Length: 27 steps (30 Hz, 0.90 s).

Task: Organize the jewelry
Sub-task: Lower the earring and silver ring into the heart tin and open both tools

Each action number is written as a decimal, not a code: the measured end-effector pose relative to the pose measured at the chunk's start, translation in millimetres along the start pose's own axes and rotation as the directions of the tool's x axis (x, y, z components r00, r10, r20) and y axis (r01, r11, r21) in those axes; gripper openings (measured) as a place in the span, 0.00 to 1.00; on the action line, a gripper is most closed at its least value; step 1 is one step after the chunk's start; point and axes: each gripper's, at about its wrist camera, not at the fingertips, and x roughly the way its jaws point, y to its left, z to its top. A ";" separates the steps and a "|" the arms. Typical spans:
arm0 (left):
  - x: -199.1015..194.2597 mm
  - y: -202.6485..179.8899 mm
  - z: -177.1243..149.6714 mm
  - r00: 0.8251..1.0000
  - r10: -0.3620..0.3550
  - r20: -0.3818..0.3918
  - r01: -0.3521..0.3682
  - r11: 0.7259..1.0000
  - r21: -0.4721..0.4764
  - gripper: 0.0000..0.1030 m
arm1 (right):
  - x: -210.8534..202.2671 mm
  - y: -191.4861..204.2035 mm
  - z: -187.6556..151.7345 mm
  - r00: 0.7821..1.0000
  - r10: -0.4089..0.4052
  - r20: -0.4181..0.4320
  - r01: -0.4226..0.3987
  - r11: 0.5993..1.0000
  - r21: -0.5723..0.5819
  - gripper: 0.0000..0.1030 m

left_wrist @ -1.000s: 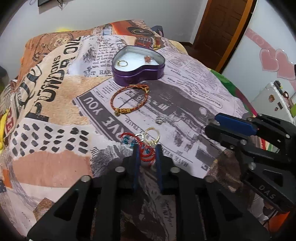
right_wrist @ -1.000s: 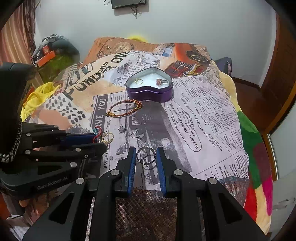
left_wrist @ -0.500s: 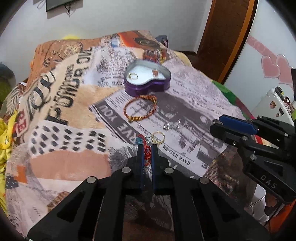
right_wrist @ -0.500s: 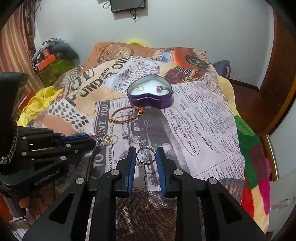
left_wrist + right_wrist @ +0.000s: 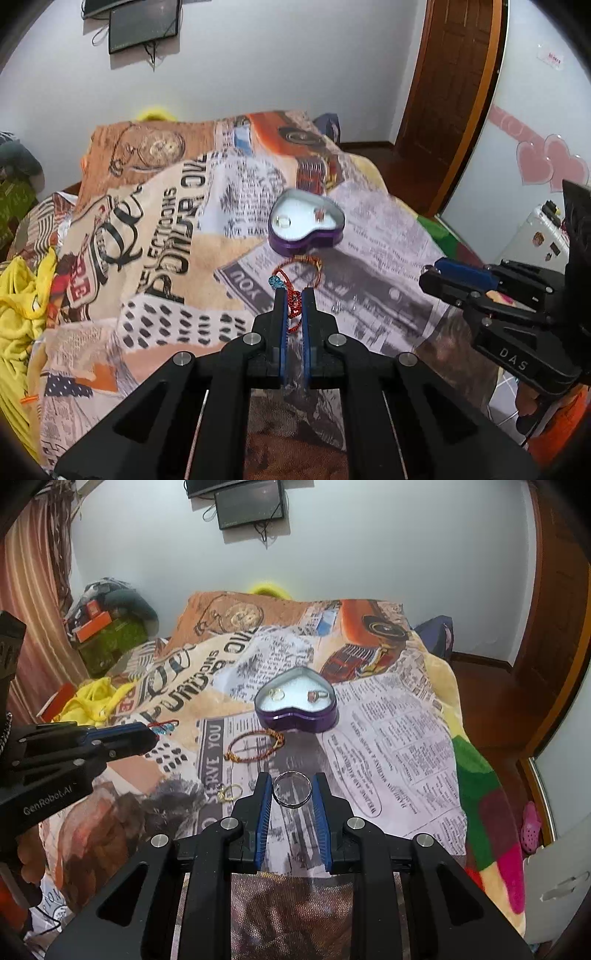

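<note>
I lifted both grippers off the bed (image 5: 406, 746). My left gripper (image 5: 294, 295) pinched the red bracelet (image 5: 293, 302), my right gripper (image 5: 291, 794) squeezed the silver ring (image 5: 291, 789). I should go slowly to the tin (image 5: 295, 716).

"GenRobot.AI" shows on the left gripper (image 5: 149, 738), "DAS" on the right gripper (image 5: 430, 275), "SERVE YOU" across the bedspread (image 5: 388, 738).

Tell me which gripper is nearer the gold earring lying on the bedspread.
Left, I think. The left gripper, holding the red bracelet, hangs just beyond the gold earring; the right gripper, clamping a silver ring, is off to its side.
</note>
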 end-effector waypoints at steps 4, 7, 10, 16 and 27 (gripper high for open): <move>-4.5 -1.7 13.1 0.999 -0.006 0.035 0.006 1.000 0.010 0.05 | -3.6 -2.2 6.9 1.000 -0.003 0.024 0.003 1.000 0.004 0.20; -6.5 -2.9 22.7 0.998 -0.013 0.063 0.013 1.000 0.013 0.05 | -5.1 -5.2 12.8 0.999 -0.004 0.041 0.004 1.000 0.010 0.20; -5.2 -2.5 32.1 0.996 -0.026 0.081 0.025 1.000 0.012 0.05 | -4.6 -8.4 19.0 0.998 -0.008 0.055 0.007 1.000 0.013 0.19; 4.7 -5.6 49.5 0.994 -0.032 0.107 0.029 0.999 0.031 0.05 | 1.9 -14.5 31.0 0.997 -0.010 0.072 0.008 1.000 0.021 0.19; 43.4 -3.1 68.9 0.994 -0.034 0.099 0.031 0.999 0.032 0.05 | 30.9 -24.2 56.7 0.997 -0.002 0.079 0.000 1.000 0.028 0.20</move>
